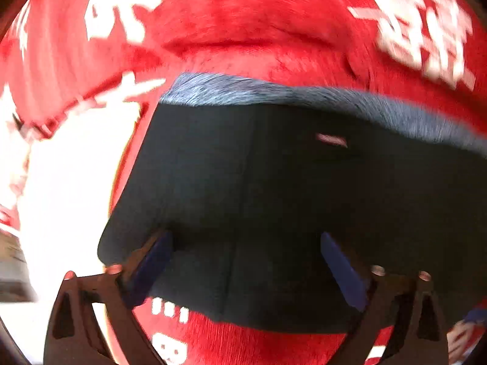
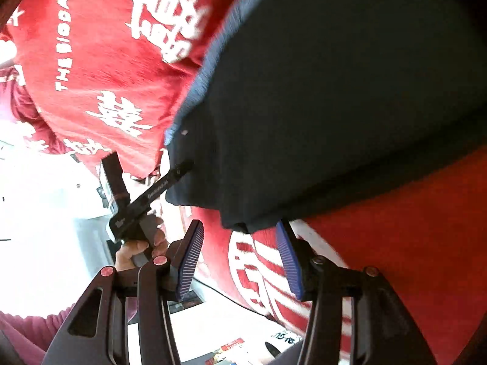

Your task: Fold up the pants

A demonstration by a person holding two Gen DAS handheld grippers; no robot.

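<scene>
Lying on a fuzzy red blanket (image 1: 243, 30), smooth dark pants (image 1: 274, 197), both grippers' ribbed blue jaws spread wide.

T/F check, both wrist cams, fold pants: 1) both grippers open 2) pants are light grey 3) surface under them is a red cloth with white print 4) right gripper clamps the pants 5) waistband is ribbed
1. True: left gripper and right gripper both have spread jaws.
2. False: the pants are dark navy or black.
3. True: red cloth with white print.
4. False: its jaws stand apart, the fabric edge just ahead of them.
5. True: ribbed waistband, though blurred.
</scene>
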